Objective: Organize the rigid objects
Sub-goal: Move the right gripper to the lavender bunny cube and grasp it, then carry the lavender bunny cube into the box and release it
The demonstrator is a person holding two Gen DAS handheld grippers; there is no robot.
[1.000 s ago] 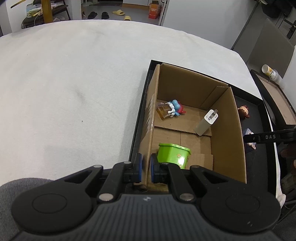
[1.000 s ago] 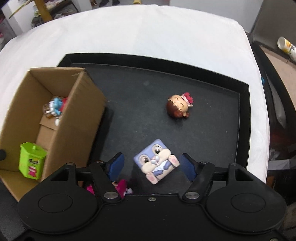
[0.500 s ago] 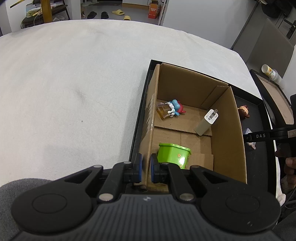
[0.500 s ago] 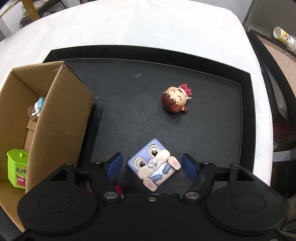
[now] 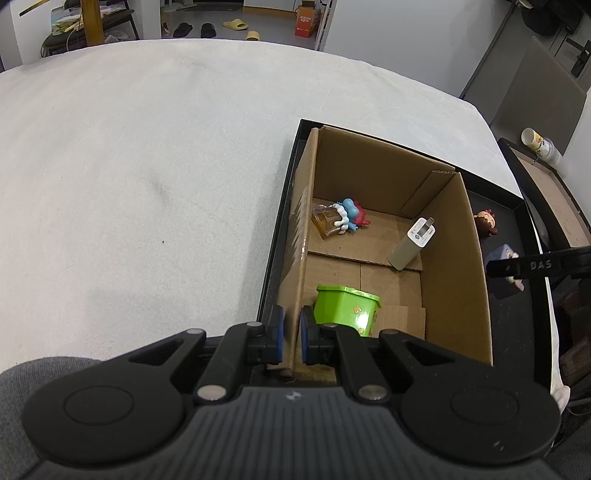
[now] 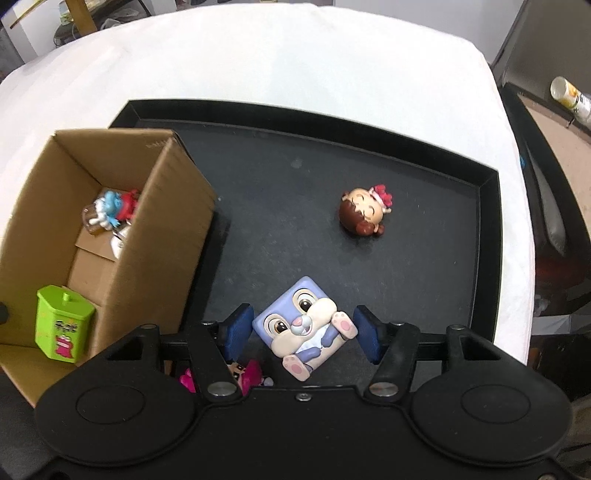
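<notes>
Your left gripper [image 5: 290,338] is clamped on the near left wall of the cardboard box [image 5: 456,266], pads either side. Box sits in the black tray [image 5: 275,236] on white cloth [image 5: 147,166]. Inside: green container [image 5: 345,308] at 6 o'clock, blue figurine [image 5: 347,216] at 11, white charger [image 5: 412,247] at 2. Brown-haired doll [image 5: 485,225] lies outside, at 3.

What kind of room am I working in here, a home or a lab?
Likely a lived-in home or a room staged as one: slippers lie on the floor beyond the white-clothed table, beside a cluttered shelf, and toy figurines go into a cardboard box.
</notes>
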